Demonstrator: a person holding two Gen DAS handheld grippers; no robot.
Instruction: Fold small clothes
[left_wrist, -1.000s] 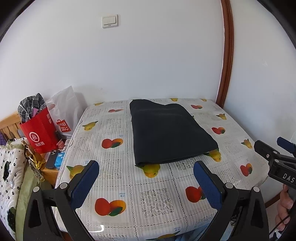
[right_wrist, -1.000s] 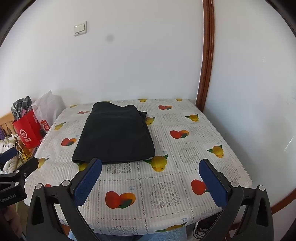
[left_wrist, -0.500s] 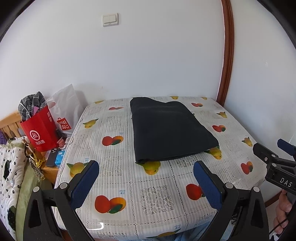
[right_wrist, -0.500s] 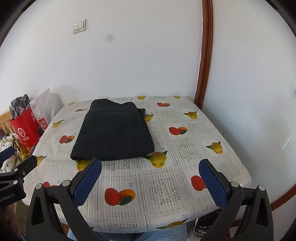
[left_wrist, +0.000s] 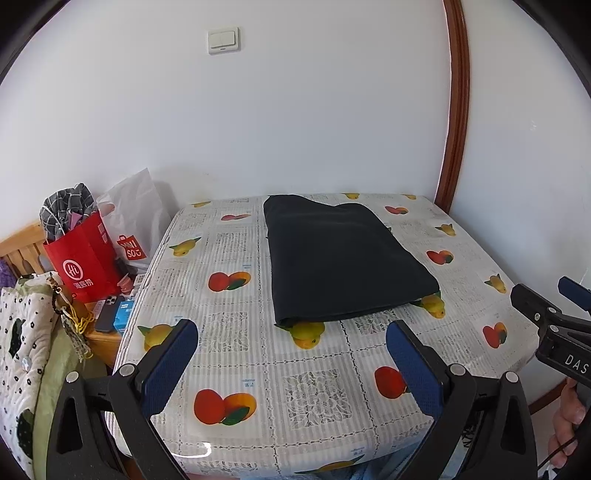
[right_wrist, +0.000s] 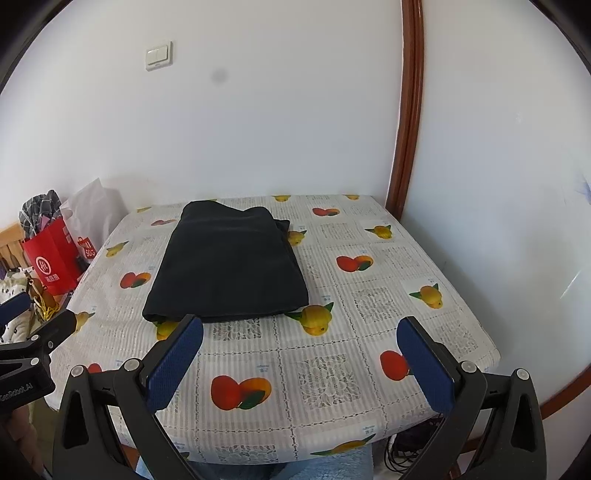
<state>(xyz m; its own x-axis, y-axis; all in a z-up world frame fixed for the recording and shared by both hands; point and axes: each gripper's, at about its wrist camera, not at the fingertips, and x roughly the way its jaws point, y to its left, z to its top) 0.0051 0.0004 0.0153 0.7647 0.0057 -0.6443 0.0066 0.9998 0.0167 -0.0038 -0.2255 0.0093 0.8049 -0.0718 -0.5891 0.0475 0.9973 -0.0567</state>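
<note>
Folded black garment (left_wrist: 343, 258): soft matte fabric in a thick rectangular stack, lying flat on the far-centre part of the counter (left_wrist: 258, 373), toward the wall; its near edge partly covers two printed yellow fruits. Compared with a second ago it sits further off in both views, and more of the counter's near edge shows. In the right wrist view a loose fold (right_wrist: 282, 225) bulges at the far right corner; what kind of garment it is cannot be made out.

Counter covering: glossy plastic cloth, lace-pattern squares with fruit prints.

Left claw (left_wrist: 291, 365): wide apart, holding nothing, blue ribbed pads (left_wrist: 170, 365), short of the cloth.

Right claw (right_wrist: 299, 363): wide apart, nothing held; seen from the left view it is cut off by the frame edge.

Beside the counter: red paper bag (left_wrist: 83, 264), white plastic bag (left_wrist: 135, 221).
</note>
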